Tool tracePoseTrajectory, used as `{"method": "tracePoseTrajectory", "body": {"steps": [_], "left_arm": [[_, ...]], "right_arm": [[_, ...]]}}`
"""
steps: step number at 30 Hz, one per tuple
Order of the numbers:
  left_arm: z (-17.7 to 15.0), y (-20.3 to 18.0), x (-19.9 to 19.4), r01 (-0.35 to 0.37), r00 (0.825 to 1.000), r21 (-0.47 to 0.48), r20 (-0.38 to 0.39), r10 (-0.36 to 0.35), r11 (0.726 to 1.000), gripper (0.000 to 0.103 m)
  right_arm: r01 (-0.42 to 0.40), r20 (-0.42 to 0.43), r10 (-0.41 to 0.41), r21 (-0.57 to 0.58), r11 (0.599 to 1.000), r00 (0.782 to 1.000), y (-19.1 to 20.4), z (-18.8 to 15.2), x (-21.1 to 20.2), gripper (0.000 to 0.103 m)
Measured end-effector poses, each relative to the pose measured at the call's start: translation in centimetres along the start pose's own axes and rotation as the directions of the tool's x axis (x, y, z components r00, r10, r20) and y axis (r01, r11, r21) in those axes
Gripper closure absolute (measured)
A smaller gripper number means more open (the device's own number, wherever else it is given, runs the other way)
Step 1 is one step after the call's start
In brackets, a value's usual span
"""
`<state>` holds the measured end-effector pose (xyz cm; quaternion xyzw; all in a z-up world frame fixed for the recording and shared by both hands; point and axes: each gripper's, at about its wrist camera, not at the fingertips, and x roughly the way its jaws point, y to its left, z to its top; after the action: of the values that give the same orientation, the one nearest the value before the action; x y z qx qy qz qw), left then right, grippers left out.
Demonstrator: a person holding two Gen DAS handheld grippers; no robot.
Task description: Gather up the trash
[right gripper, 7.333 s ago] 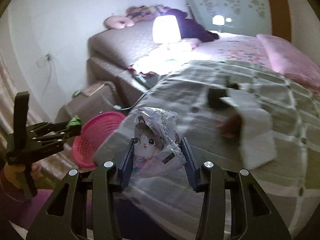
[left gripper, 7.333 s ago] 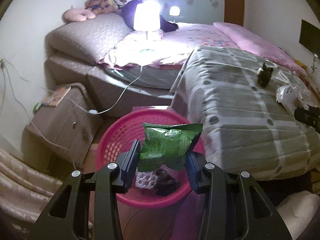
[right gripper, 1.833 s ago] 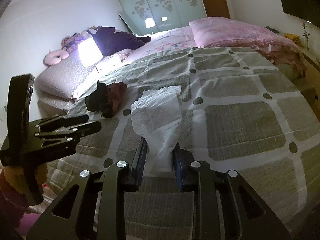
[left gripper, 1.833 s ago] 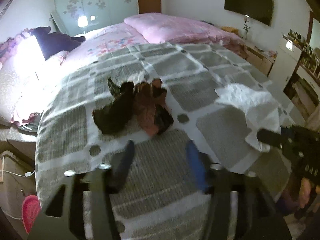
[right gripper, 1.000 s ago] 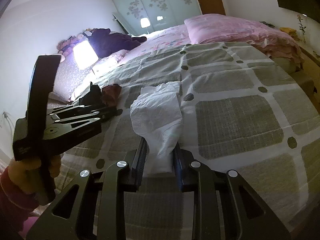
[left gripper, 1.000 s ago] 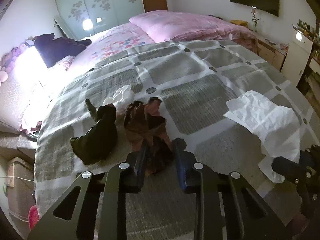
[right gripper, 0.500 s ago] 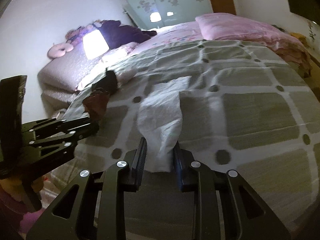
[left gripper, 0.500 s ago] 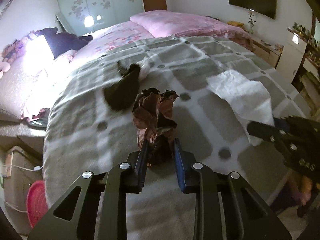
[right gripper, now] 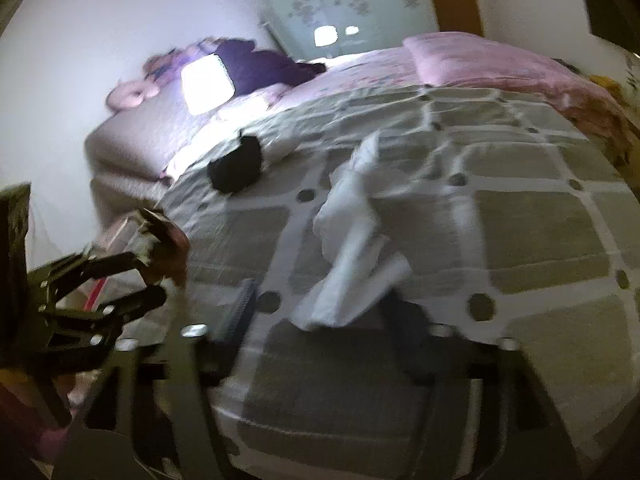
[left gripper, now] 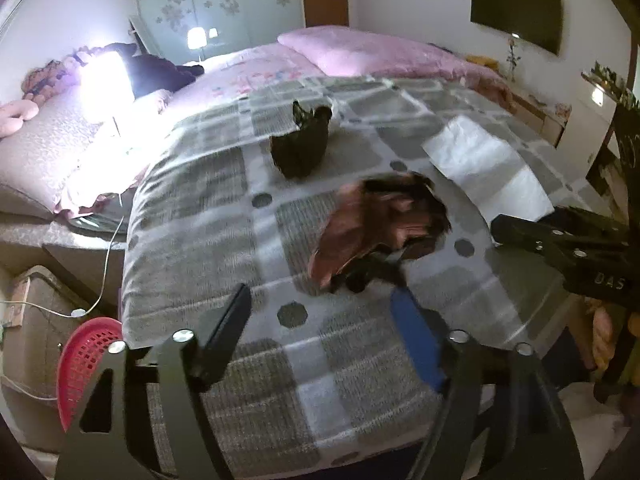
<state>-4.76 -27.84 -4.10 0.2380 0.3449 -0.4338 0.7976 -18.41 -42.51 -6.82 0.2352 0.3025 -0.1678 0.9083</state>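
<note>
Grey-and-white checked bedspread (left gripper: 224,216) is filling both views, motion-blurred throughout. The left gripper (left gripper: 320,312) is standing with its jaws spread wide; the crumpled brown wrapper (left gripper: 380,224) is showing just beyond its blue finger (left gripper: 416,344), blurred, and whether it is touching that finger cannot be told. In the right wrist view the same brown wrapper (right gripper: 166,236) is appearing at the tip of the left gripper (right gripper: 140,276). The right gripper (right gripper: 320,308) is also showing parted jaws, with the white tissue (right gripper: 352,248) sagging between and just ahead of them; contact cannot be told through the blur. From the left wrist view the white tissue (left gripper: 484,164) is lying on the bedspread just beside the right gripper (left gripper: 520,232). A dark wrapper (left gripper: 300,148) is sitting farther up the bed. A red basket (left gripper: 80,364) is standing on the floor beside the bed, at the lower left. A lit lamp (left gripper: 106,80) is glaring near the pillows.
</note>
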Motion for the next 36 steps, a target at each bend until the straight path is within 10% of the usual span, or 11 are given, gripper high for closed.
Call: {"method": "tracePoseTrajectory", "body": {"steps": [21, 26, 36], "left_arm": [[4.2, -3.2, 4.6, 0.098, 0.995, 0.03, -0.03, -0.097, 0.995, 0.027], [4.3, -3.1, 5.4, 0.141, 0.989, 0.009, -0.05, -0.14, 0.99, 0.06], [2.8, -3.3, 3.7, 0.136, 0.99, 0.029, -0.03, -0.135, 0.99, 0.069]], "right_arm": [[0.064, 0.024, -0.065, 0.036, 0.997, 0.998, -2.5, 0.4, -0.5, 0.035], [0.072, 0.022, -0.073, 0.037, 0.997, 0.997, -2.7, 0.3, -0.4, 0.035], [0.075, 0.021, -0.076, 0.026, 0.997, 0.997, -2.6, 0.4, -0.2, 0.035]]}}
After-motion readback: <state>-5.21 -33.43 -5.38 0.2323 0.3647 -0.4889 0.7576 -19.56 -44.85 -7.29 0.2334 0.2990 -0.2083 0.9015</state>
